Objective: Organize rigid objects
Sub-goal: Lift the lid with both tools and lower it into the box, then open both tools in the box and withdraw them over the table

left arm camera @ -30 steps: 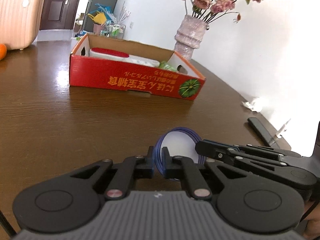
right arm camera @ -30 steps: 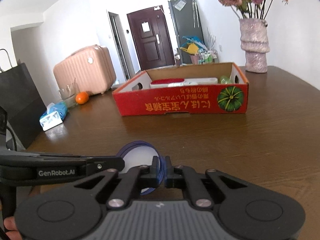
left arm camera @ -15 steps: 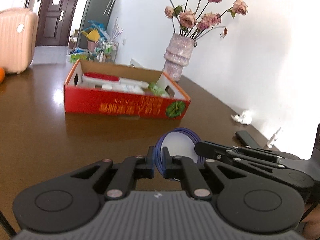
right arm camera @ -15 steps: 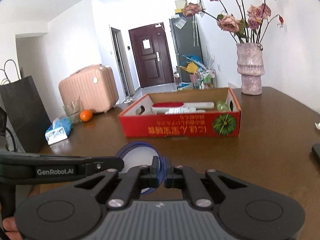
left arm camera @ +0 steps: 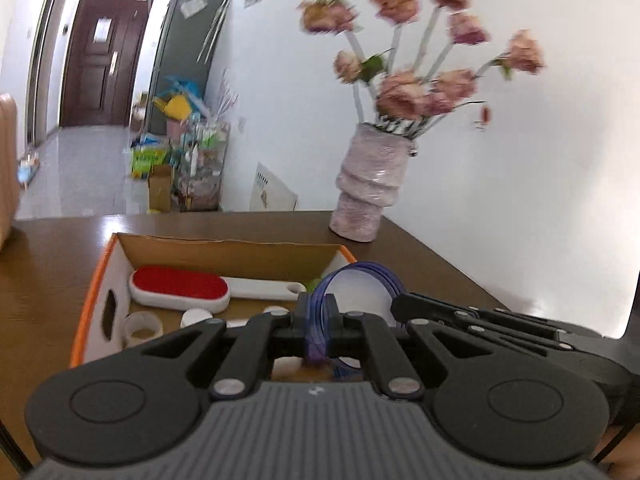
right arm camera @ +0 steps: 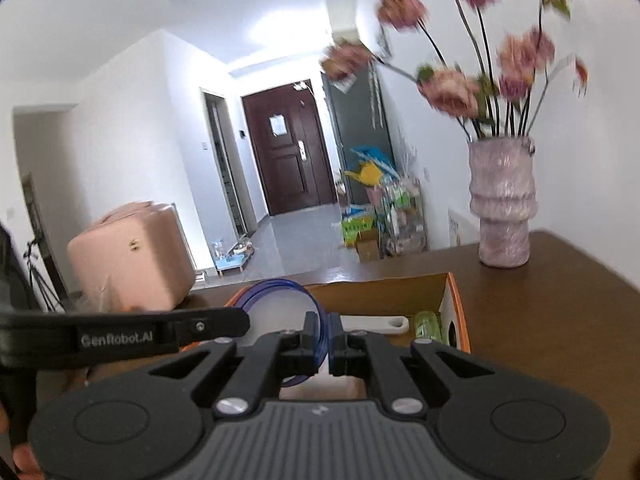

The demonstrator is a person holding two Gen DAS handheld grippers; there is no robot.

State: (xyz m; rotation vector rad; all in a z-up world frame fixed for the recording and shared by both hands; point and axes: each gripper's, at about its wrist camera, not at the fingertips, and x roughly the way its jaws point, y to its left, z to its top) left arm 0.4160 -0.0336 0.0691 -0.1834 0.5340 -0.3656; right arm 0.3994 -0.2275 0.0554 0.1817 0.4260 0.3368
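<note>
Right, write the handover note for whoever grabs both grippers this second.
Left gripper: shut on the blue ring.
Right gripper: shut on the same ring's other edge.
Ring is held upright over the cardboard box.
Box already holds the red-and-white brush, tape roll, small white caps and a green item.
Left to do: lower the ring into the box and release both grips.
</note>
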